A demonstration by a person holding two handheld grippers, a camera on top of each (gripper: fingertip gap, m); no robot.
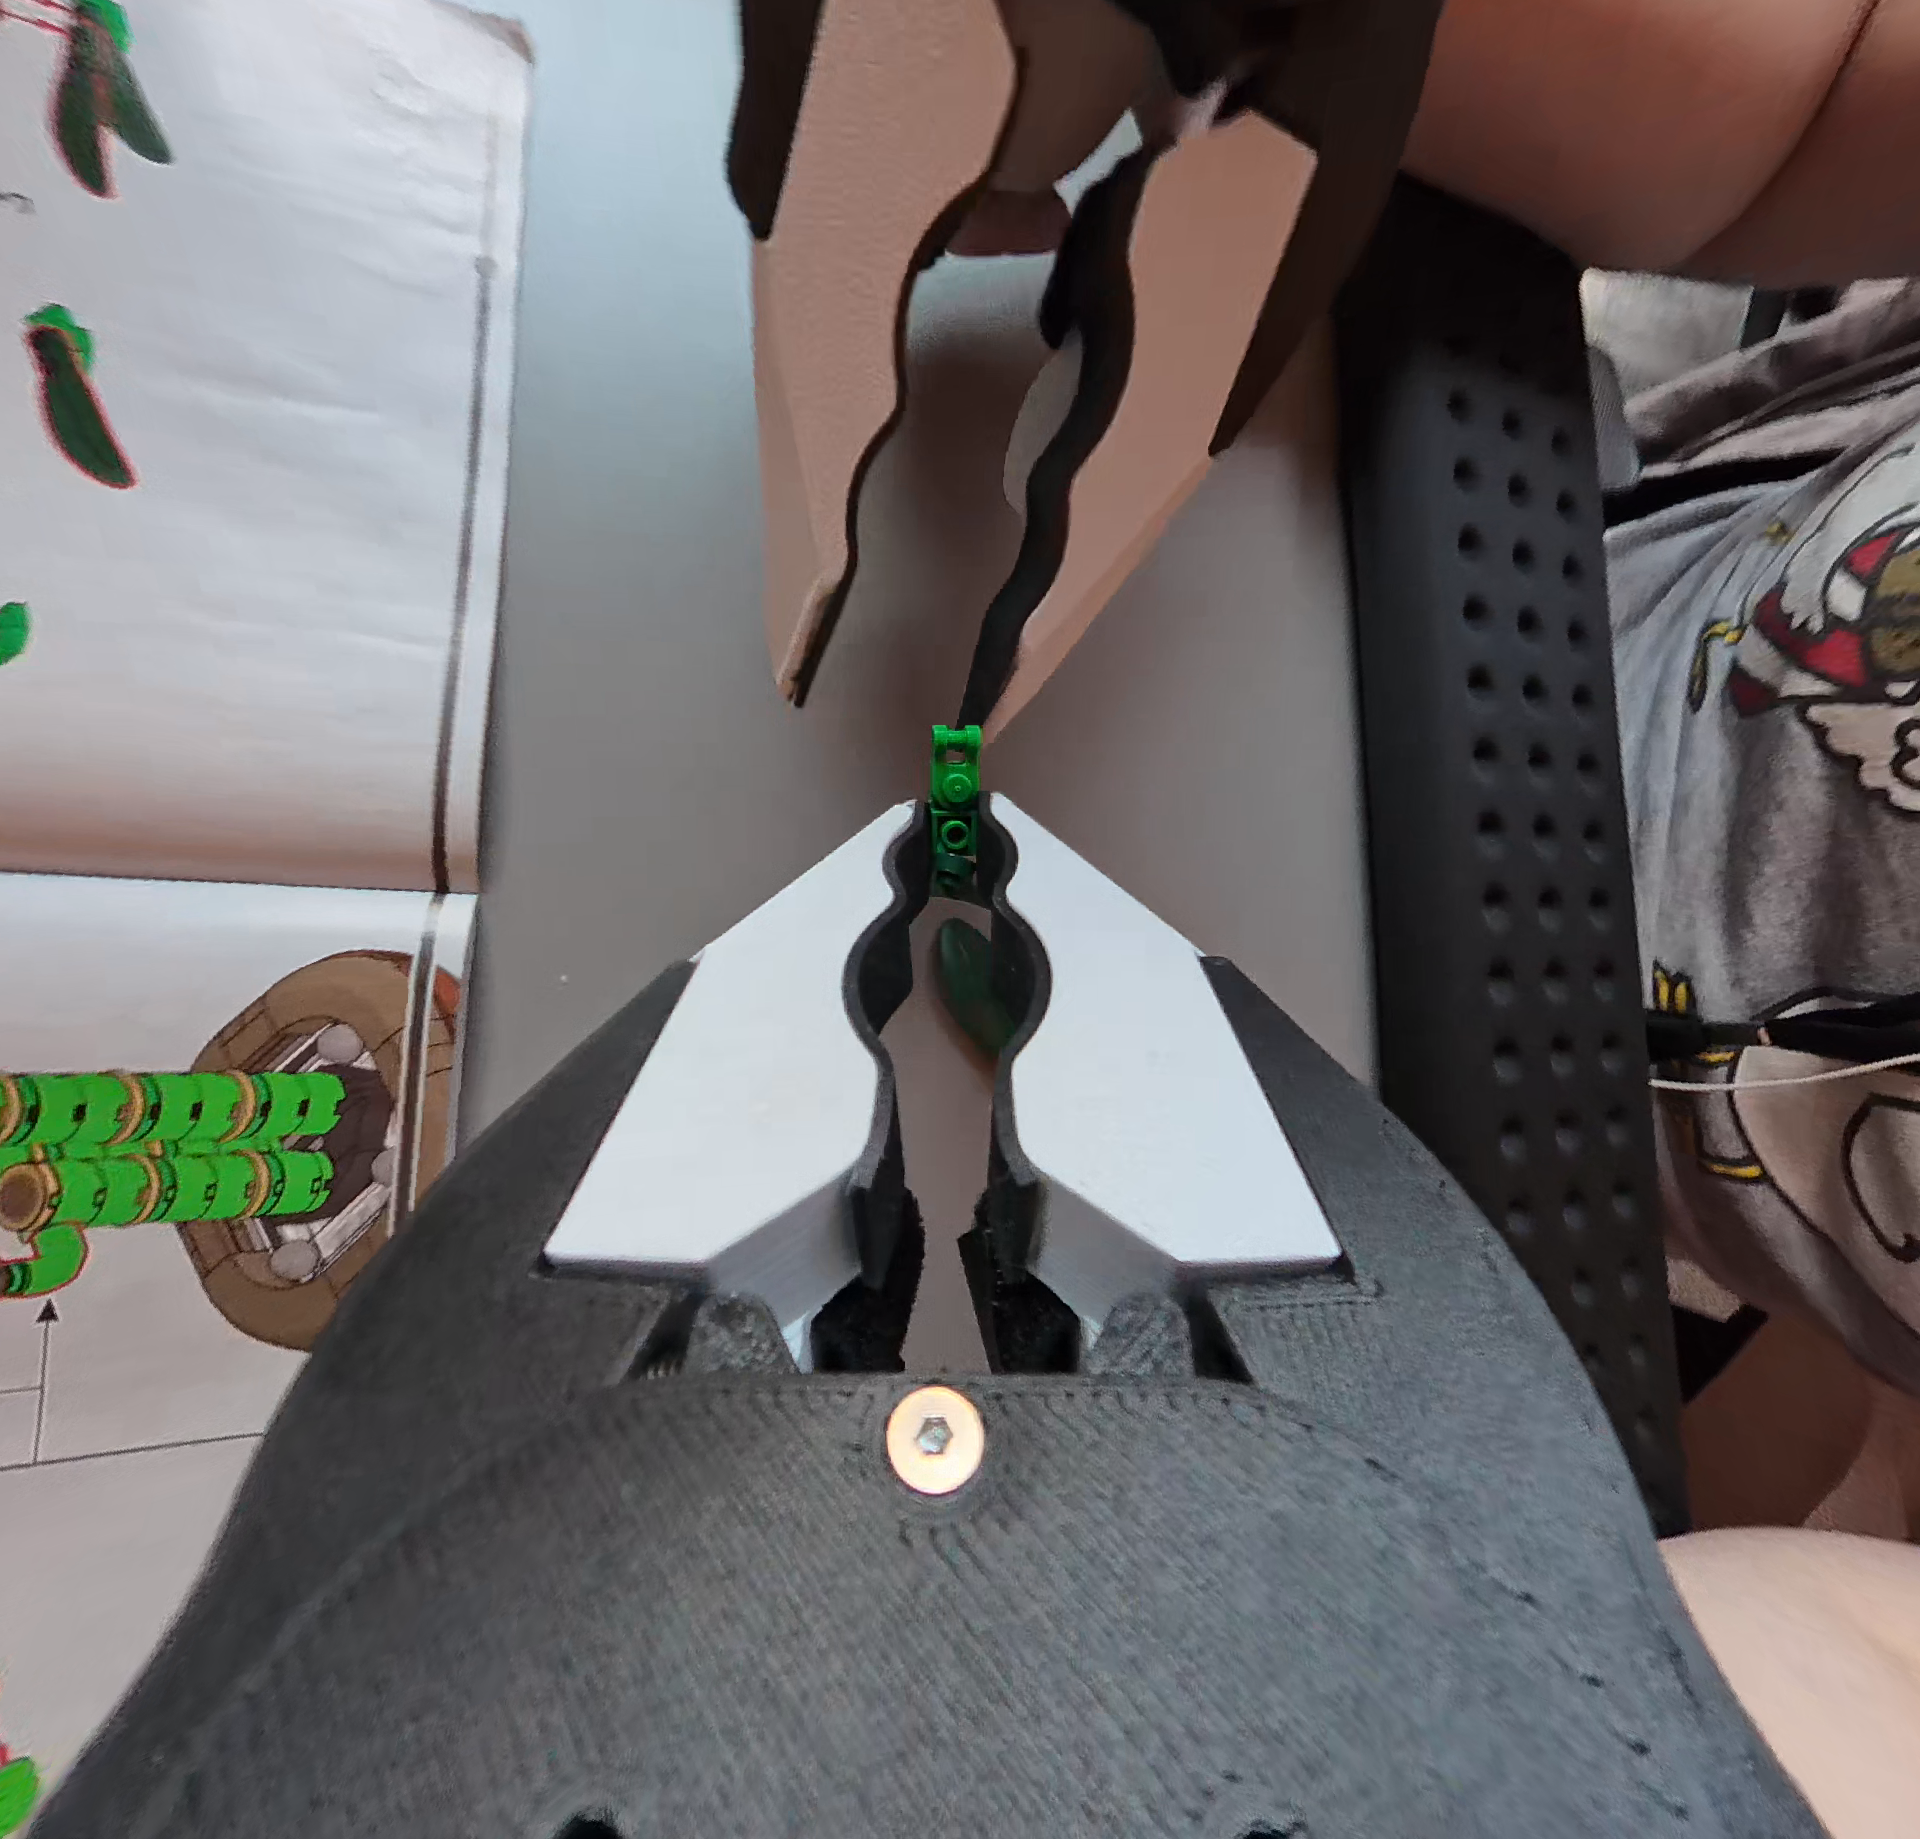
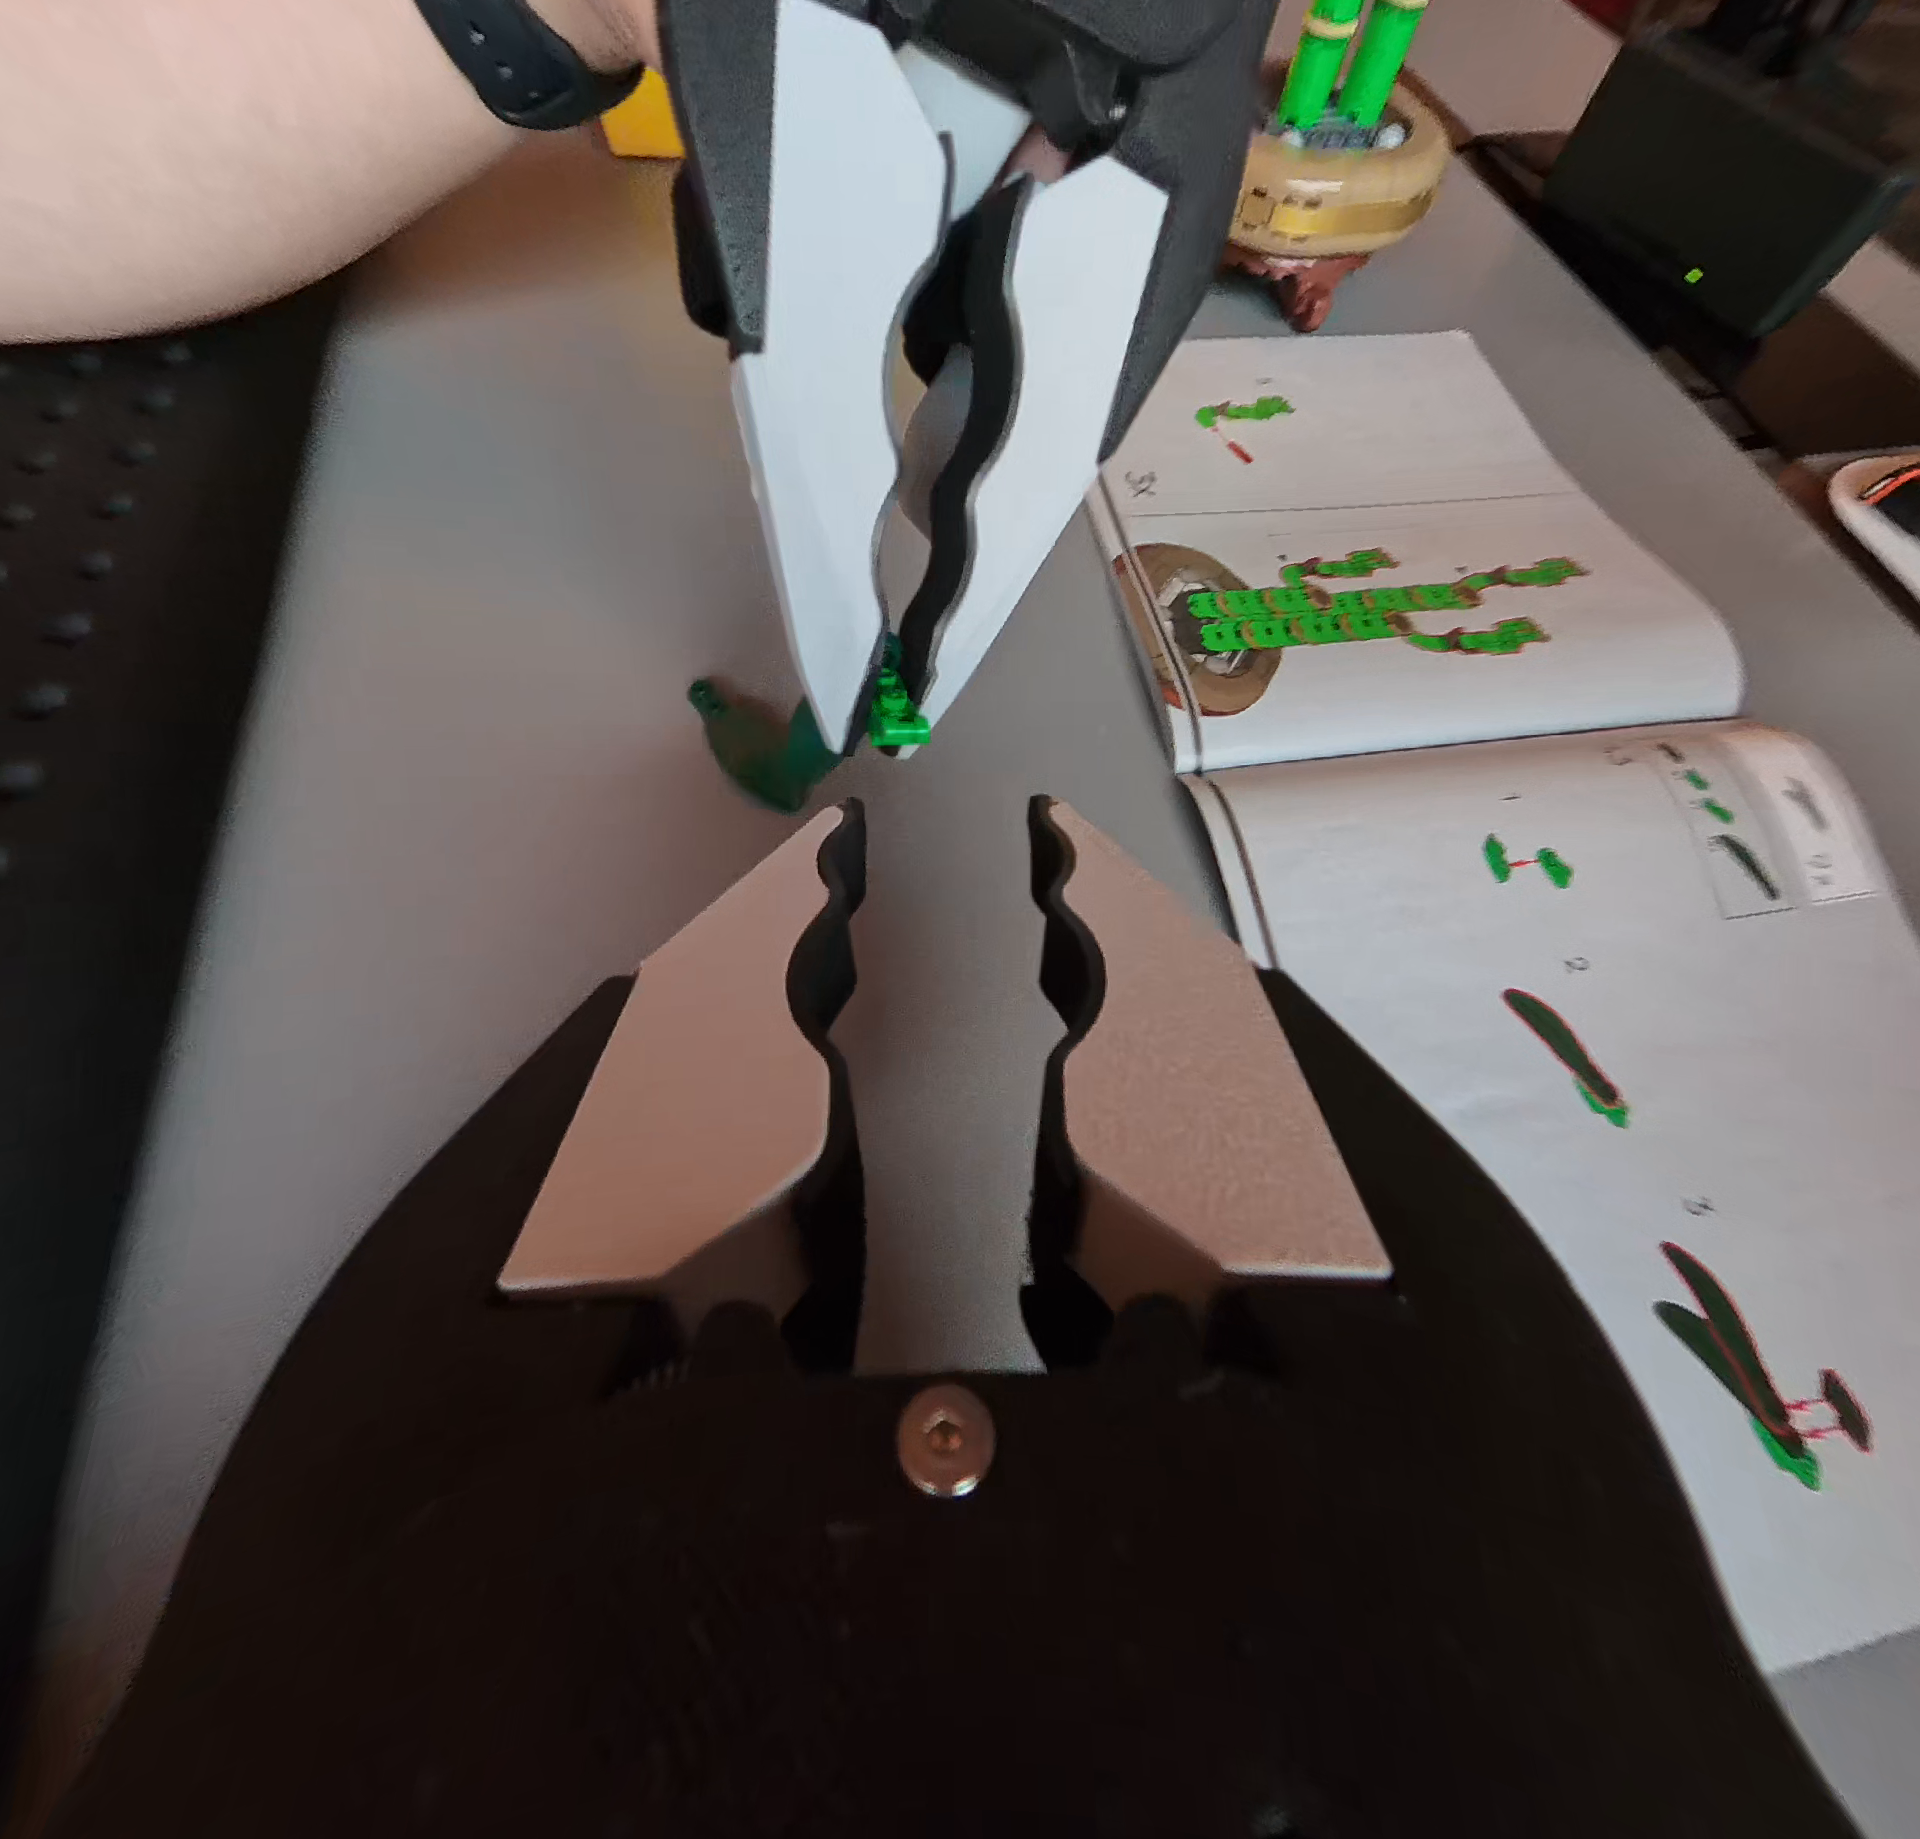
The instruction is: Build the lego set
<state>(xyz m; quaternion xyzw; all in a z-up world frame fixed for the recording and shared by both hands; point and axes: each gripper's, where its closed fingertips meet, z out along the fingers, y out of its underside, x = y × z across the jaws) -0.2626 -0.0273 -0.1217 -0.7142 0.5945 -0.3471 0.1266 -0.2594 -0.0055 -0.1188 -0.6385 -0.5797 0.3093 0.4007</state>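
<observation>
My left gripper [image 1: 951, 815] is shut on a small bright green lego clip assembly [image 1: 956, 787], which sticks out past the tips. It also shows in the right wrist view [image 2: 900, 719], where the left gripper [image 2: 883, 719] points down over the grey table. A dark green leaf piece [image 2: 750, 745] sits just under those tips, also seen between the left fingers [image 1: 971, 989]; I cannot tell if it is joined to the clips. My right gripper [image 2: 945, 813] is open and empty, its tips just short of the green assembly, and faces the left one [image 1: 883, 703].
An open instruction booklet [image 2: 1455, 667] lies right of the grippers, also in the left wrist view [image 1: 239, 501]. The bamboo model in its tan pot [image 2: 1340, 168] stands behind it. A black perforated mat [image 2: 114, 646] covers the table's near side. A black box [image 2: 1714, 179] sits far right. Only a small space, under 4 cm, lies between the two pairs of fingers.
</observation>
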